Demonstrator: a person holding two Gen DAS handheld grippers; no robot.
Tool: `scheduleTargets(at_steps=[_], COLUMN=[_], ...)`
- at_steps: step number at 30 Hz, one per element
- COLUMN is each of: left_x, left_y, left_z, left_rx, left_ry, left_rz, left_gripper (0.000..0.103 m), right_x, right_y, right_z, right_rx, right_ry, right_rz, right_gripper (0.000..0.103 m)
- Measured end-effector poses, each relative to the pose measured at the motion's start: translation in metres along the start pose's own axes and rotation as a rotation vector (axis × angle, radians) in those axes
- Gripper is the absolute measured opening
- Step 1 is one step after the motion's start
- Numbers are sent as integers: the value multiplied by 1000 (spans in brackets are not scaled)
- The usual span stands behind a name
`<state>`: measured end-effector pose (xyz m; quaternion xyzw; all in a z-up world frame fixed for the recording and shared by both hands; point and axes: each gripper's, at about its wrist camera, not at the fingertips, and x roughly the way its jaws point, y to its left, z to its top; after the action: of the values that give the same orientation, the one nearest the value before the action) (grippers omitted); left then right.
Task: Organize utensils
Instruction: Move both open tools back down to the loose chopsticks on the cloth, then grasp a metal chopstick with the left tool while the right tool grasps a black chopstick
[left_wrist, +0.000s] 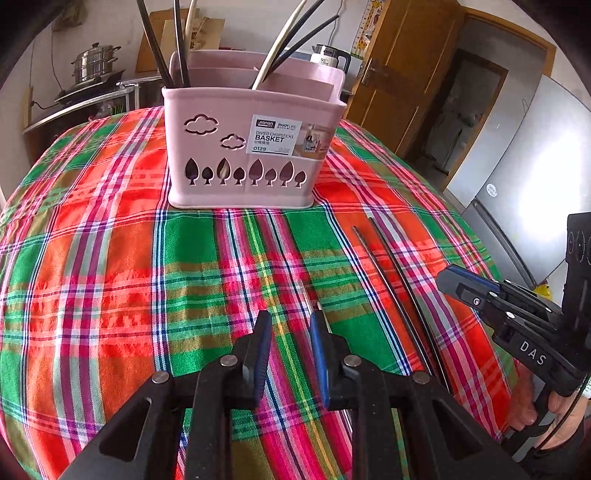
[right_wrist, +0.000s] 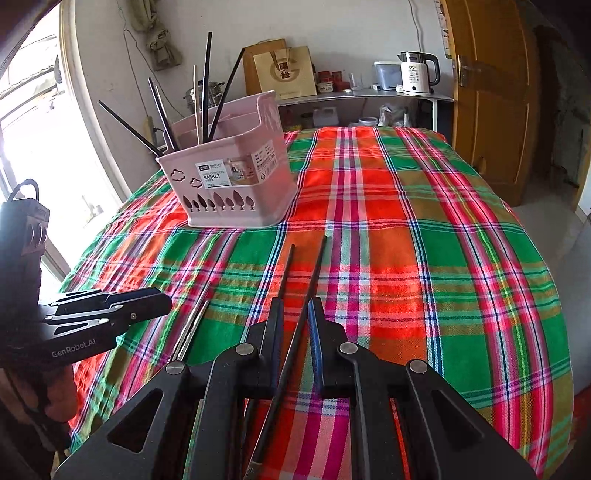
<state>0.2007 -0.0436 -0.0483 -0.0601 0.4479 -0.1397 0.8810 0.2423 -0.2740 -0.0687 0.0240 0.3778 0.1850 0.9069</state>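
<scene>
A pink divided chopsticks basket (left_wrist: 243, 147) (right_wrist: 236, 184) stands on the plaid tablecloth with several dark and pale chopsticks upright in it. Two black chopsticks (left_wrist: 391, 288) (right_wrist: 317, 266) lie side by side on the cloth. My right gripper (right_wrist: 295, 314) (left_wrist: 443, 280) hovers over them, its jaws a narrow gap apart, one stick showing through the gap untouched. A silver chopstick pair (left_wrist: 308, 295) (right_wrist: 192, 325) lies just past my left gripper (left_wrist: 288, 325) (right_wrist: 155, 299). Its jaws are also narrowly apart, with only cloth between them.
The table (right_wrist: 443, 240) is broad, with bare cloth to the right of the basket. Behind it are a shelf with a kettle (right_wrist: 419, 72), a steel pot (left_wrist: 94, 62) on a stove, a wooden door (right_wrist: 491, 110) and a fridge (left_wrist: 535, 184).
</scene>
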Motion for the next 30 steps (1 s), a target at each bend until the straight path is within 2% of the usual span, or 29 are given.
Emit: scheduleTargets(at_steps=[4,14,19,24,30], left_x=[13,25,30,31,26], left_y=[-1,-5,-11,-20,-13], left_z=[3,16,18,17,10], left_rx=[-6,0,32,73,102], left_ry=[29,36,24,13,10], left_rz=[0,28,62,104,145], left_gripper=[21,21,21,21,21], right_x=[12,37,48,57,56], right_y=[-3,-10,-12,-7,-9], right_z=[4,15,18,23,22], right_rx=[3,3,12,-32,-38], right_ry=[25,62,87,110,118], right_rz=[-1,-20,-26,-51,-50], right_gripper=[14,14,14,14,13])
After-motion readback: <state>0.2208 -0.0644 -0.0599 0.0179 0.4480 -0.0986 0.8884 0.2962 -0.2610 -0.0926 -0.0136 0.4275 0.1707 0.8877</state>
